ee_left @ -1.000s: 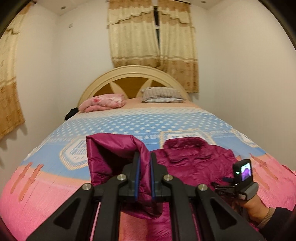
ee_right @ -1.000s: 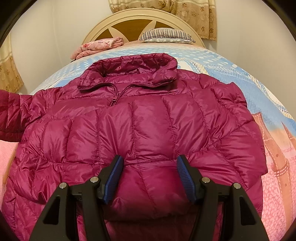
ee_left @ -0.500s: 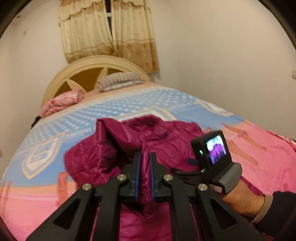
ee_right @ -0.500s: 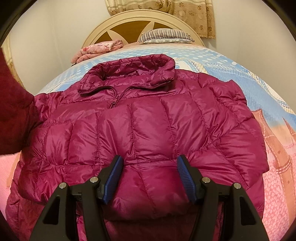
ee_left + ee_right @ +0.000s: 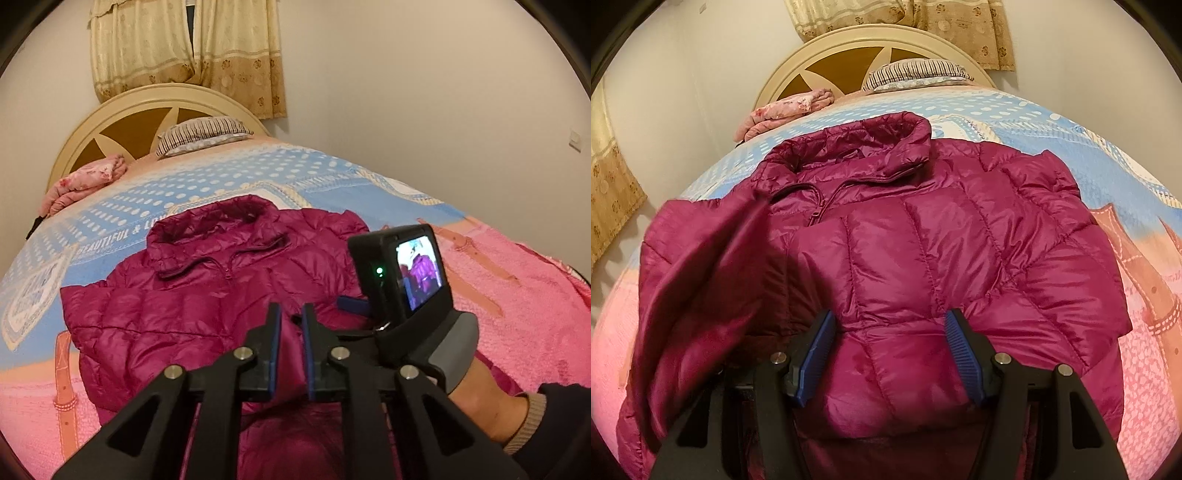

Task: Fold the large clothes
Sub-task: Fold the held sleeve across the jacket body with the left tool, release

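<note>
A magenta puffer jacket (image 5: 207, 291) lies front up on the bed, collar toward the headboard; it fills the right wrist view (image 5: 923, 258). My left gripper (image 5: 291, 314) is shut on the jacket's left sleeve, which is folded across the front and shows as a blurred flap (image 5: 713, 280) at the left of the right wrist view. My right gripper (image 5: 890, 325) is open, jaws wide apart, resting on the jacket's lower front and holding nothing. It shows in the left wrist view (image 5: 406, 280) just right of my left gripper.
The bed has a blue and pink cover (image 5: 517, 317). A striped pillow (image 5: 203, 133) and a folded pink blanket (image 5: 85, 181) lie by the cream headboard (image 5: 155, 103). A wall runs along the right side.
My left gripper carried the sleeve rightward and down across the jacket front, so it now lies over the body. My right gripper stayed open in place.
</note>
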`<state>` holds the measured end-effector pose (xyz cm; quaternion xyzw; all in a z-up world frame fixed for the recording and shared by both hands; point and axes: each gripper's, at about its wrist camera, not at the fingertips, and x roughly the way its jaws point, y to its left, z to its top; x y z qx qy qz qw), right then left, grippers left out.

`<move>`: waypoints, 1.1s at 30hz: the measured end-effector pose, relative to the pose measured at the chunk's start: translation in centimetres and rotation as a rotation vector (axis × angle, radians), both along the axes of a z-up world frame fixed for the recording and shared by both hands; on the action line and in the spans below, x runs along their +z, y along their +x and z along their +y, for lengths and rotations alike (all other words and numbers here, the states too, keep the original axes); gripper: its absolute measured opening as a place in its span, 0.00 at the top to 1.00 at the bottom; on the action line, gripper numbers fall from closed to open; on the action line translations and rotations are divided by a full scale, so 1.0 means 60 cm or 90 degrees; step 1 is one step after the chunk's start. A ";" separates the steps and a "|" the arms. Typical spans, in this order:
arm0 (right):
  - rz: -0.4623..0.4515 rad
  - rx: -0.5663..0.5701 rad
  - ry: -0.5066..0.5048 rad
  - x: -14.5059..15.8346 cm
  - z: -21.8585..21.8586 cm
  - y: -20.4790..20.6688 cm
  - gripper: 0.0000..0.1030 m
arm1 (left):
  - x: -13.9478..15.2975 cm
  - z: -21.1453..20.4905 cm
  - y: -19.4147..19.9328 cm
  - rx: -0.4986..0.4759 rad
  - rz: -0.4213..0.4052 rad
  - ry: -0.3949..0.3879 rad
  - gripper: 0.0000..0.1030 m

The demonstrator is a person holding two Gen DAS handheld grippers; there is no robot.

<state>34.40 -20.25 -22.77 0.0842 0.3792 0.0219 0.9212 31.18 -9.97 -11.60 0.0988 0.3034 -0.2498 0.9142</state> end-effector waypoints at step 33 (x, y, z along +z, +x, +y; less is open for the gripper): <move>-0.038 0.104 0.044 0.079 0.075 -0.051 0.81 | -0.076 0.300 0.101 0.357 0.047 -0.001 0.08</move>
